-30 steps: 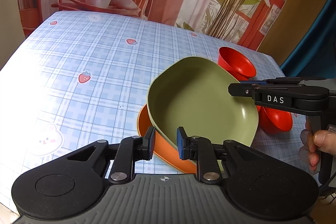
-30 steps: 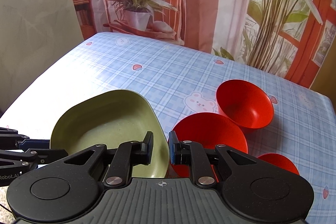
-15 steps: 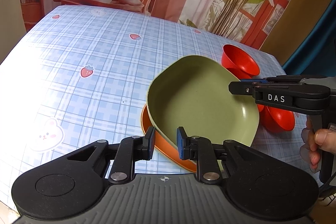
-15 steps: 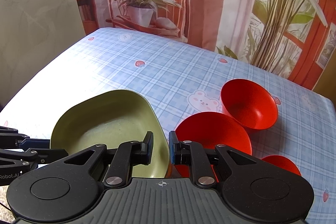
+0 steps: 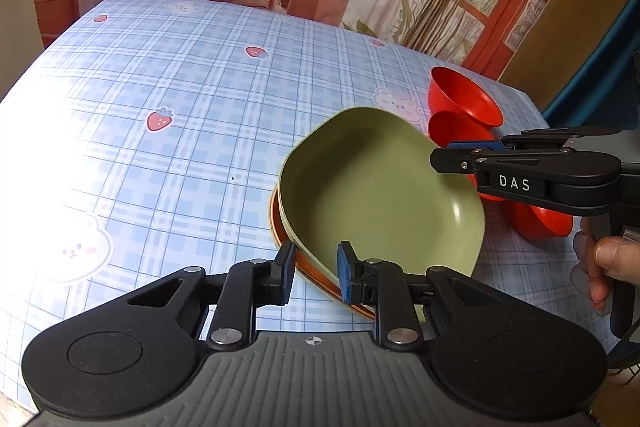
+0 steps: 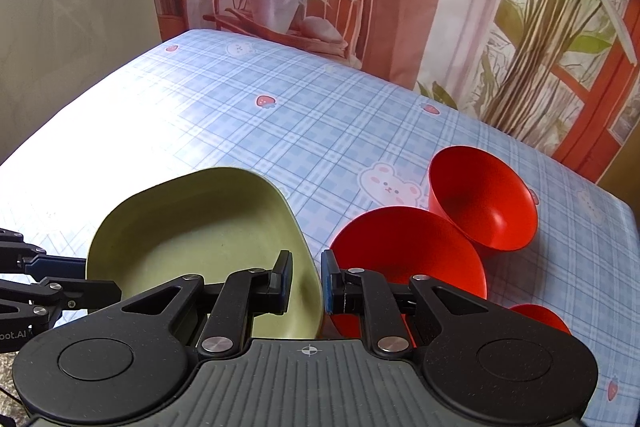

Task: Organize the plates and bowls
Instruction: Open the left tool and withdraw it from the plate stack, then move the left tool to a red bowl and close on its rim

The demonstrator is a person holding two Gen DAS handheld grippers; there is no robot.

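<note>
Checked tablecloth (image 5: 180,155), red bowls (image 6: 482,197) beside green plate (image 5: 376,187), possibly touching

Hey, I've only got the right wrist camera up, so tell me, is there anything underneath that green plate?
Observer: Yes. An orange plate lies under the green plate; only the left wrist view shows its rim.
Operator: Okay, and what's the left gripper on? I just see its side.
Observer: The left gripper is closed over the near rims of both plates together, one pad outside the orange rim and one inside the green one.
Operator: Is the green plate sitting flat?
Observer: No. It is tilted: its left rim sits low on the orange plate, and the side clamped by the right gripper is higher.
</note>
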